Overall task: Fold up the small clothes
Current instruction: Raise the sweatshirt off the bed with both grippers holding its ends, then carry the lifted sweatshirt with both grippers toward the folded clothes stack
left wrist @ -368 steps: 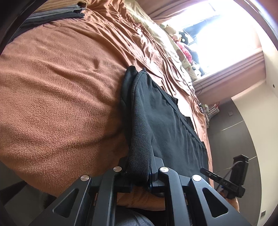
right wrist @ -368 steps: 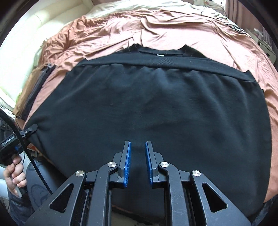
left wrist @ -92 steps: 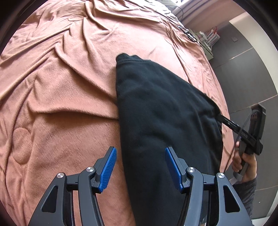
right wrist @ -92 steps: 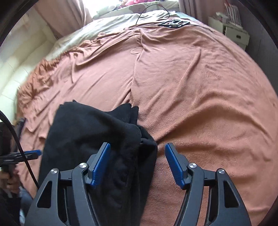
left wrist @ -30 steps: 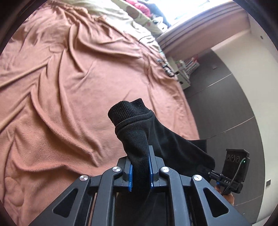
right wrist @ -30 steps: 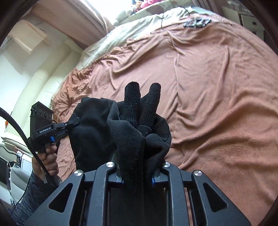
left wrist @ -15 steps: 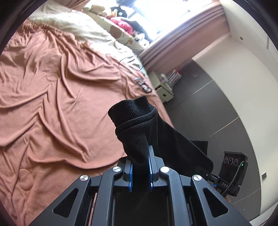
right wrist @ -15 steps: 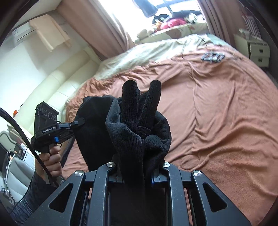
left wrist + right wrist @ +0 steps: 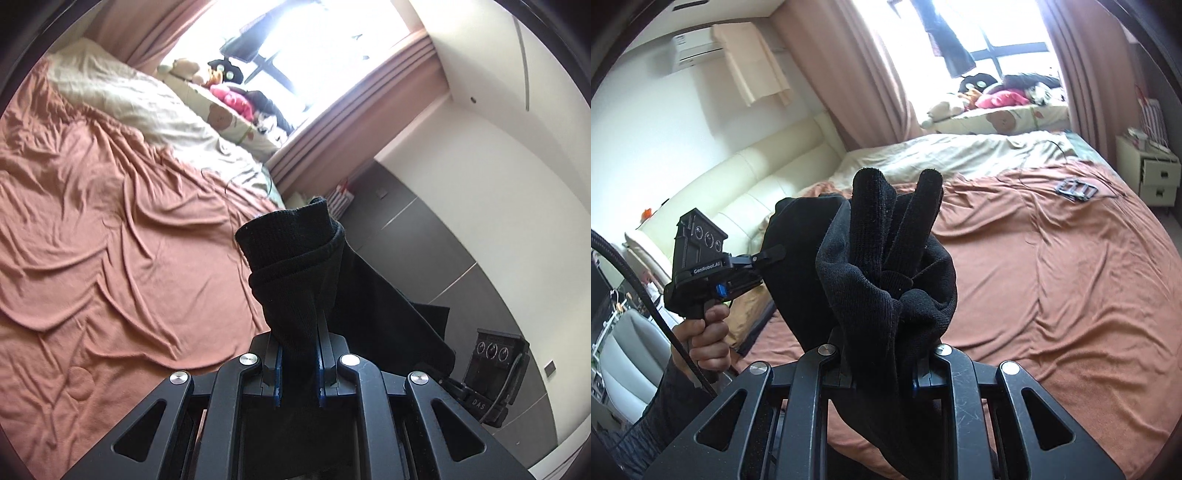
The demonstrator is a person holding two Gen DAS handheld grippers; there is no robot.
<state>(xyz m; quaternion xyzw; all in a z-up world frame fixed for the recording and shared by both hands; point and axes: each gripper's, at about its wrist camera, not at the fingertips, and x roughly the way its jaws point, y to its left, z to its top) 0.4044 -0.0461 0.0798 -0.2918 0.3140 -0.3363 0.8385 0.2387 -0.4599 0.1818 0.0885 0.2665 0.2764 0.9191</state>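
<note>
Right wrist: black garment (image 9: 886, 280) pinched between both grippers (image 9: 882, 384).

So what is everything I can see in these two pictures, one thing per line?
black garment: one, black, lifted off the bed, pinched at both ends
blanket: one, rust brown, spread over the bed
sheet: one, cream, far end of the bed
stuffed toys: several, red, black, tan, by the window
curtains: pinkish brown, beside the window
headboard: one, cream, padded, left of the bed
air conditioner: one, white, high on the wall
bedside cabinet: one, cream, right of the bed
left gripper: black, blue fingers, shut on the garment
right gripper: black, shut on the garment
hand: one, holding the left gripper's handle
</note>
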